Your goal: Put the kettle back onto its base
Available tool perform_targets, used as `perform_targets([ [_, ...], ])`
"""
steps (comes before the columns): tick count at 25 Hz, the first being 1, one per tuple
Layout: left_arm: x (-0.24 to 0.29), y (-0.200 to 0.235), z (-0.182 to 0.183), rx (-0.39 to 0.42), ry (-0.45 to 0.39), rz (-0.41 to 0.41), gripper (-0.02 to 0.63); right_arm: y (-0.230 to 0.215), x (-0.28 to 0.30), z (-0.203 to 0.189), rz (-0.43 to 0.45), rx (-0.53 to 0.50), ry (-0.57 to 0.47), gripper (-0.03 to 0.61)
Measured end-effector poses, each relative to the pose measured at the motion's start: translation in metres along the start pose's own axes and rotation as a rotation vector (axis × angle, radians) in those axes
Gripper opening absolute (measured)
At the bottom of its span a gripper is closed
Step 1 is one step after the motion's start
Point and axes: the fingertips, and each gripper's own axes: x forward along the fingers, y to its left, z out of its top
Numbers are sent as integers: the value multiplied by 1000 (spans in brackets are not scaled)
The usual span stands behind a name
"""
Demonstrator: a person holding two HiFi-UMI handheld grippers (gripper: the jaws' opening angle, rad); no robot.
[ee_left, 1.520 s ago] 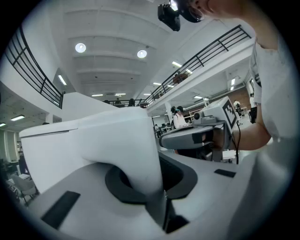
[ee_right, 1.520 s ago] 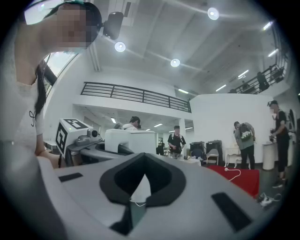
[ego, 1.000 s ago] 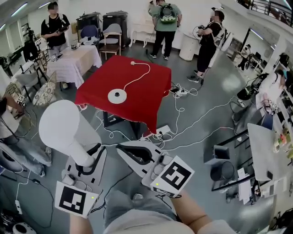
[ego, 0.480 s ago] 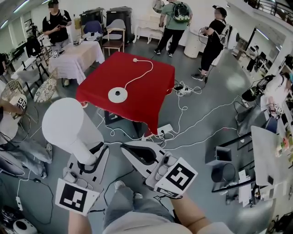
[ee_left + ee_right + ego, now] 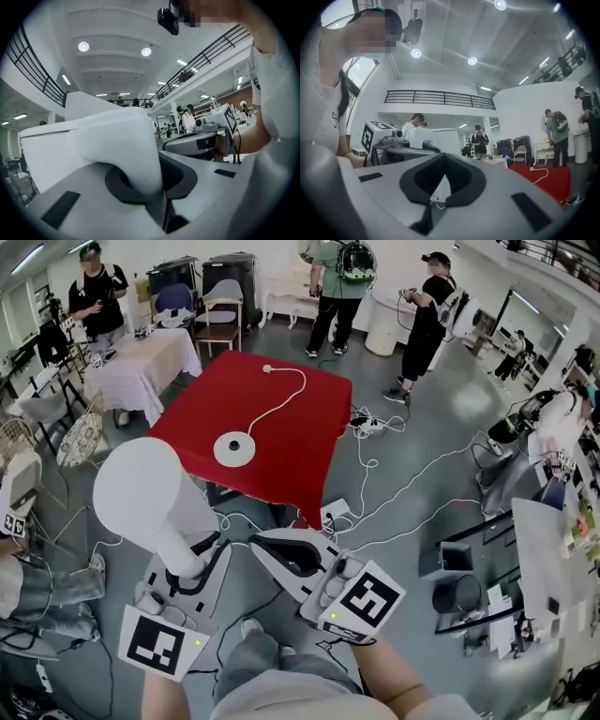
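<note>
Red cloth covers the worktop (image 5: 300, 418).

Head view:
- The round white base (image 5: 233, 448) lies flat and bare close to the worktop's near edge. Its cord (image 5: 284, 393) runs off toward the far corner.
- The white kettle (image 5: 141, 498) is not on the worktop. It hangs over the floor, short of the near edge and apart from the base.
- The left tongs (image 5: 190, 566) pinch the kettle by its handle, so the body rides ahead of the hand and leaves the bottom free to meet the base.
- The right tongs (image 5: 281, 554) travel alongside, carrying nothing.

Left gripper view:
- The white handle (image 5: 138, 164) fills the gap between the dark pads, gripped firmly. The kettle body bulks up on the left.
- The other tool shows level to the right.

Right gripper view:
- The tongs are pressed together and empty, with only floor visible through the pad opening.
- The red worktop shows low on the right, with the kettle off to the left.

Judgement: this is the carry stage. The kettle needs centring over the base before it is lowered.
</note>
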Motion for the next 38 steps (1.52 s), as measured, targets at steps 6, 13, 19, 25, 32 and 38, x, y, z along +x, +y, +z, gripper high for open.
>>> perform_targets([
  [6, 24, 35, 0, 28, -35, -63, 54, -30, 37, 6, -49, -42, 2, 8],
  [13, 43, 58, -2, 42, -67, -111, 54, -56, 57, 11, -103, -77, -6, 6],
  [19, 65, 70, -12, 33, -46, -104, 54, -83, 66, 9, -101, -74, -4, 8],
  [25, 104, 80, -19, 17, -33, -53, 54, -124, 69, 2, -51, -66, -3, 7],
  [32, 166, 89, -25, 7, -8, 34, 54, -189, 73, -4, 55, -36, -4, 8],
  [38, 226, 105, -38, -28, -2, 101, 54, -253, 81, -11, 125, -22, 0, 7],
])
